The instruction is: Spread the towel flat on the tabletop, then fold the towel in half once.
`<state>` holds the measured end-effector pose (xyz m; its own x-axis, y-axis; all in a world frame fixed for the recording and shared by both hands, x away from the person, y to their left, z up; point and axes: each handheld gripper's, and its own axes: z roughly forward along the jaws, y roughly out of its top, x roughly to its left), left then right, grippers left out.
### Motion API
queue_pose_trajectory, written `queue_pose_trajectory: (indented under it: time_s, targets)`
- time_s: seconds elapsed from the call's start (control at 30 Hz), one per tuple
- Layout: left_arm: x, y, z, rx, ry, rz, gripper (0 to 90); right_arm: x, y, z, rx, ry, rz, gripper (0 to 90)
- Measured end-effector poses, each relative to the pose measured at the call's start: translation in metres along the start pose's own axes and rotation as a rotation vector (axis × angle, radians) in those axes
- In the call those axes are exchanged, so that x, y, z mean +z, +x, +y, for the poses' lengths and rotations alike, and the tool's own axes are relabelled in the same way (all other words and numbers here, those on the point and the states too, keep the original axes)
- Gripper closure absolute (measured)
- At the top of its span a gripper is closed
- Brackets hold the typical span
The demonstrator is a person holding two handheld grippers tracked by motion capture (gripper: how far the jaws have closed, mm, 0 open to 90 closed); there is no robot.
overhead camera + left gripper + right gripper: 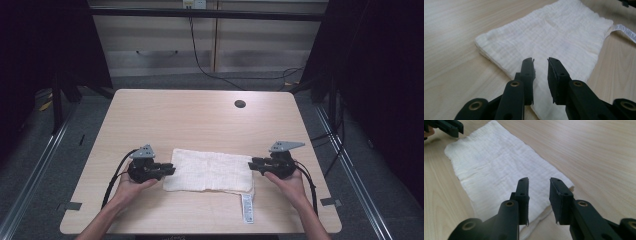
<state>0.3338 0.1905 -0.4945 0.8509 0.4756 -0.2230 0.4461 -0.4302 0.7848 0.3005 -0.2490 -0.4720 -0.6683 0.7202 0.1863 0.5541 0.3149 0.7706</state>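
Observation:
A folded white cloth (pixel 210 170) lies flat near the front of the wooden table (pixel 200 115). A white label (pixel 247 207) trails from its near right corner. My left gripper (pixel 172 170) hovers at the cloth's left edge, jaws apart with nothing pinched. In the left gripper view its tips (pixel 540 61) stand just over the cloth (pixel 549 42), with the label (pixel 627 31) at the far right. My right gripper (pixel 251 163) sits at the cloth's right edge. Its jaws (pixel 539 181) are apart above the cloth (pixel 494 167), with nothing gripped.
A dark round hole (pixel 240 104) is set into the table's far side. Behind the table stand light cabinets (pixel 165 45), with black cables (pixel 200 60) on the floor. Metal rails (pixel 45 155) run along both sides. The left gripper's jaws (pixel 447 126) show far off in the right gripper view.

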Motion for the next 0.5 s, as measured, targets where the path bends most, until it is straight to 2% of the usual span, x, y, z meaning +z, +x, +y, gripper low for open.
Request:
queue_pose_trajectory:
  time_s: [0.1,0.17,0.23,0.33,0.5]
  targets:
    - [0.004,-0.002,-0.002,0.014,0.023,0.001,75.0,0.006,-0.009,0.003,0.018,-0.012,-0.028,69.6]
    - [0.006,-0.004,-0.004,0.02,0.032,0.003,74.9,0.01,-0.013,0.005,0.009,0.003,-0.044,69.6]
    - [0.009,-0.004,-0.005,0.015,0.041,0.008,75.0,0.012,-0.017,0.008,0.017,0.004,-0.046,69.6]
    - [0.01,-0.006,-0.006,0.028,0.051,0.012,74.9,0.018,-0.023,0.011,0.023,0.009,-0.072,69.0]
    - [0.013,-0.008,-0.009,0.033,0.056,0.014,75.1,0.033,-0.03,0.013,0.038,0.043,-0.049,66.3]
